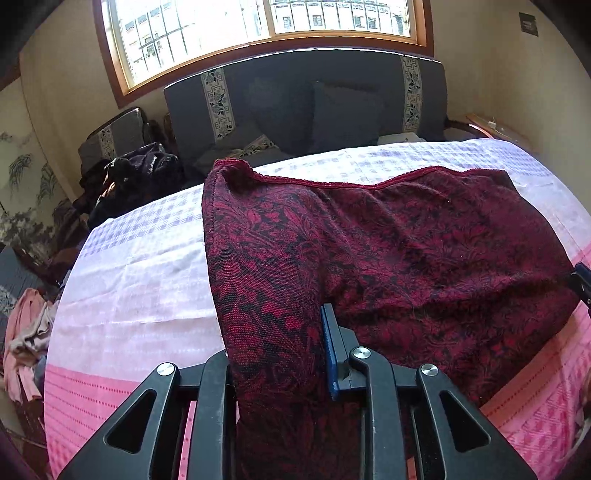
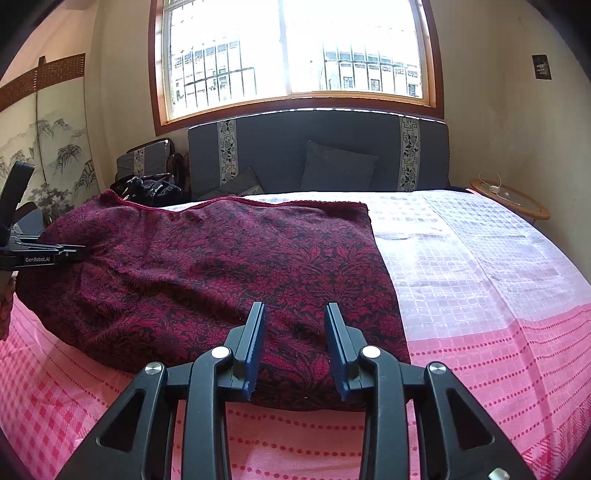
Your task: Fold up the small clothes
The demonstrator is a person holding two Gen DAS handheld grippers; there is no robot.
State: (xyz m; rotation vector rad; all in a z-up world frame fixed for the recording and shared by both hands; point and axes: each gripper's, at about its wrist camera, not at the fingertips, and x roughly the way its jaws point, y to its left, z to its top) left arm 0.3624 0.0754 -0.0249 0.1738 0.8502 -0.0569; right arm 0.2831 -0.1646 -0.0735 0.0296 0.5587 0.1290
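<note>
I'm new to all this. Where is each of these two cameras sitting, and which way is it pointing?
Left wrist view: on the left gripper, looking along its fingers over the bed toward the window; its jaws pinch a lifted fold of the dark red patterned garment.
Right wrist view: on the right gripper, facing the same way, jaws apart over the garment's near edge; the left gripper shows at the left edge.
Both show the garment, the pink and white bedspread, the grey headboard and the window.
</note>
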